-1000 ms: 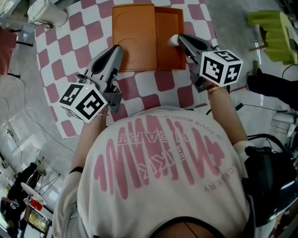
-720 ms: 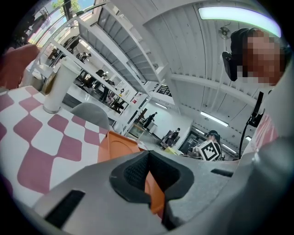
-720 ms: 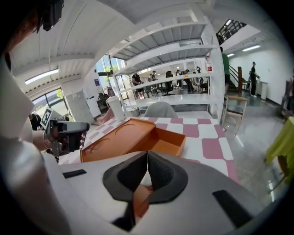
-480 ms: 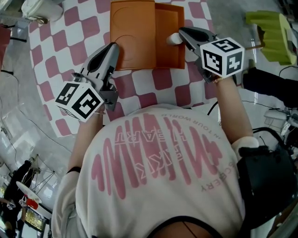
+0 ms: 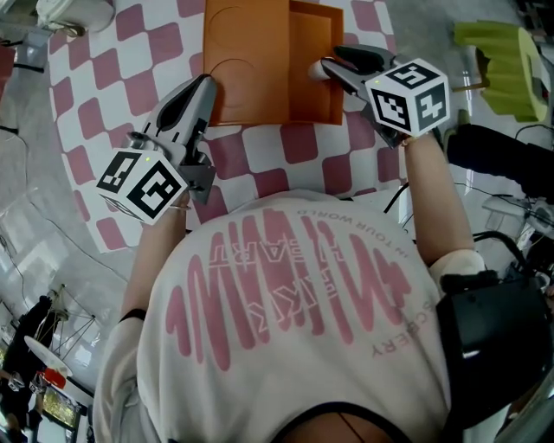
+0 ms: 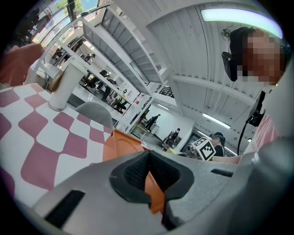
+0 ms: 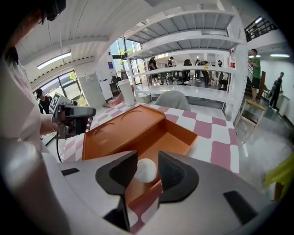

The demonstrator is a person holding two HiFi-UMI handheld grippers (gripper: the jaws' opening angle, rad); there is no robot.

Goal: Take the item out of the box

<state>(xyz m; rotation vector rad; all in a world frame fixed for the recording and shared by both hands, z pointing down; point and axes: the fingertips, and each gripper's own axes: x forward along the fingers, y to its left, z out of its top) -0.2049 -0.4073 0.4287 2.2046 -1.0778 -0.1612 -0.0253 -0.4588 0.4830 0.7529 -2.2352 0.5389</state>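
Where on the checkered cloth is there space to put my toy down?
Bare cloth lies left of the orange box, between the white cylinder and the left gripper. Another patch: in front of the box, between both grippers. Crowded by the box's right edge: the right gripper, jaws just opening, white ball between them.

Only readable stuff is on the person's shirt [image 5: 303,346], all upside down from the head view. There's "HEART" in pink up near the collar, and next to it a smaller line that looks like "IN YOUR WORLD". Lower right ends in "BERY", rest lost in a fold. The marker cube on the left [image 5: 141,186] and the one on the right [image 5: 407,95] just carry black-and-white square codes, no letters.
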